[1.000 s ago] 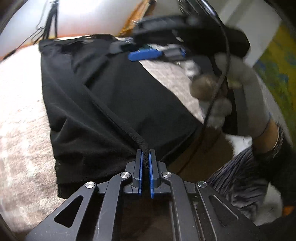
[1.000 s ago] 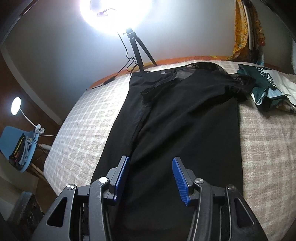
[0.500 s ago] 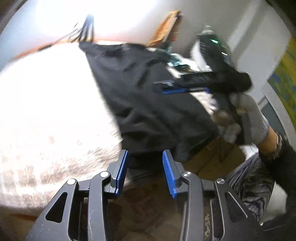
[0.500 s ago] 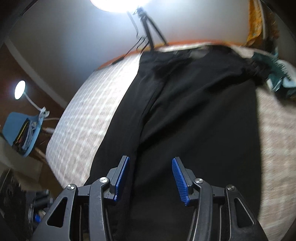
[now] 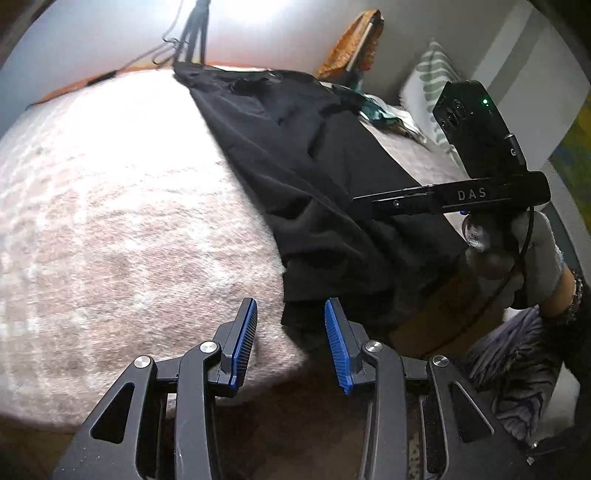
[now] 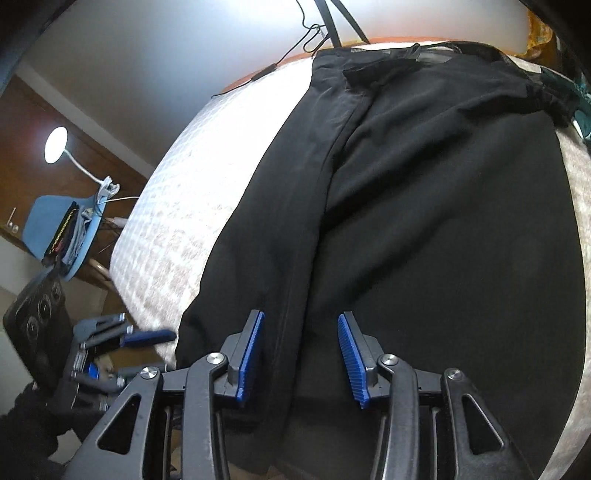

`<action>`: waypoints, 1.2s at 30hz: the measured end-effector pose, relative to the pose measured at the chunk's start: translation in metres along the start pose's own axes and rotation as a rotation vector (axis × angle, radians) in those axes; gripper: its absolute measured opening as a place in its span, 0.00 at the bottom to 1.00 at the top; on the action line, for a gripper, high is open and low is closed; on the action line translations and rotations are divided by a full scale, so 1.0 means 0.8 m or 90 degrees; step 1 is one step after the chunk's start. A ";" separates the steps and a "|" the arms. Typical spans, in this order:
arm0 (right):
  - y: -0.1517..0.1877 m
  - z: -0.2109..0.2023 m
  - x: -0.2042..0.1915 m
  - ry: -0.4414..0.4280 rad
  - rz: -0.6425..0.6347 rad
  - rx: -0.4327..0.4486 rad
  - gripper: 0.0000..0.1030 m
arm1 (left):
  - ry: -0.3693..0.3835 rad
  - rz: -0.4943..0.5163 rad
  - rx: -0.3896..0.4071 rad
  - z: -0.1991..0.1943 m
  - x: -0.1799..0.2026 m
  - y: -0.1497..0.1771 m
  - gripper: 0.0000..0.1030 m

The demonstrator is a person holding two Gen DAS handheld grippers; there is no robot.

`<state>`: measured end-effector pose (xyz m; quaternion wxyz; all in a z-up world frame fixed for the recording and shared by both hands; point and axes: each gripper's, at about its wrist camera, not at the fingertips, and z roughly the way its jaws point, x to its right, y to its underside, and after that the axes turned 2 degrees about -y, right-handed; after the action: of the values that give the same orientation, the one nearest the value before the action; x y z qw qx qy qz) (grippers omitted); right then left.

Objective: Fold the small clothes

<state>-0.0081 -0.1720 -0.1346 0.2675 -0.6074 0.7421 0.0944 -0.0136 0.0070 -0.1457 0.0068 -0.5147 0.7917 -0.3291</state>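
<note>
A black garment (image 5: pixel 325 177) lies lengthwise on the pale checked bed cover (image 5: pixel 110 221), its near hem hanging over the bed's front edge. It fills the right wrist view (image 6: pixel 424 221), with one long side folded over along a seam. My left gripper (image 5: pixel 290 321) is open and empty, just in front of the garment's near left corner. My right gripper (image 6: pixel 301 336) is open and empty, low over the garment's near hem; it shows in the left wrist view (image 5: pixel 436 201) held by a gloved hand. The left gripper shows in the right wrist view (image 6: pixel 144 338).
A teal patterned cloth (image 5: pixel 373 107) lies at the bed's far right, by a striped pillow (image 5: pixel 428 85). A tripod with a bright light (image 6: pixel 332 22) stands behind the bed. A blue chair with items and a lamp (image 6: pixel 59 225) stand left of the bed.
My left gripper let go of the garment's edge, opened and pulled back left to the bed's front corner. My right gripper stayed open and moved lower and closer over the hem.
</note>
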 end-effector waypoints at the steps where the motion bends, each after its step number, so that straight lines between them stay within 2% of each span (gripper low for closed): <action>1: 0.002 0.000 0.000 -0.004 -0.002 -0.002 0.43 | 0.008 0.003 -0.005 0.004 0.002 0.001 0.35; 4: 0.006 0.003 -0.006 0.007 -0.022 -0.007 0.39 | 0.014 0.048 -0.005 0.012 0.019 0.002 0.35; 5: 0.007 0.004 -0.008 0.013 -0.028 -0.006 0.34 | 0.021 0.062 -0.014 0.014 0.024 0.003 0.33; 6: 0.005 0.003 -0.009 0.016 -0.031 -0.005 0.30 | 0.020 0.073 -0.011 0.014 0.030 0.004 0.16; 7: 0.004 0.004 -0.008 0.011 -0.027 -0.006 0.20 | 0.026 0.079 -0.017 0.017 0.034 0.004 0.06; 10: 0.003 0.005 -0.003 -0.002 -0.008 -0.005 0.08 | 0.034 0.079 -0.011 0.012 0.038 0.004 0.04; 14: 0.000 -0.007 0.003 -0.032 0.021 0.014 0.04 | 0.090 0.031 0.010 -0.014 0.036 0.002 0.04; 17: -0.002 -0.016 0.005 -0.037 0.028 0.030 0.04 | 0.111 0.022 0.006 -0.020 0.033 0.007 0.04; 20: -0.004 -0.010 0.007 0.018 0.009 0.025 0.04 | 0.101 0.013 -0.015 -0.017 0.025 0.020 0.04; 24: -0.002 -0.001 0.012 0.007 0.020 0.008 0.05 | 0.063 0.036 -0.023 -0.013 0.027 0.026 0.04; 26: -0.003 -0.002 0.005 0.010 0.008 0.005 0.09 | 0.044 0.046 -0.026 -0.020 0.025 0.029 0.05; 27: -0.003 -0.004 0.002 0.008 0.003 0.004 0.14 | 0.033 0.046 -0.028 -0.023 0.025 0.027 0.09; 28: -0.002 -0.005 -0.002 0.007 -0.001 0.005 0.28 | 0.024 0.045 -0.022 -0.027 0.023 0.026 0.13; 29: -0.001 -0.005 -0.006 0.008 -0.005 0.008 0.38 | 0.019 0.043 -0.012 -0.029 0.021 0.023 0.21; 36: 0.010 0.005 -0.020 0.031 -0.039 -0.005 0.36 | 0.020 0.029 -0.022 -0.004 0.020 0.013 0.23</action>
<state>-0.0131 -0.1548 -0.1313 0.2500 -0.6330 0.7289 0.0740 -0.0307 -0.0020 -0.1432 -0.0069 -0.4915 0.8087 -0.3230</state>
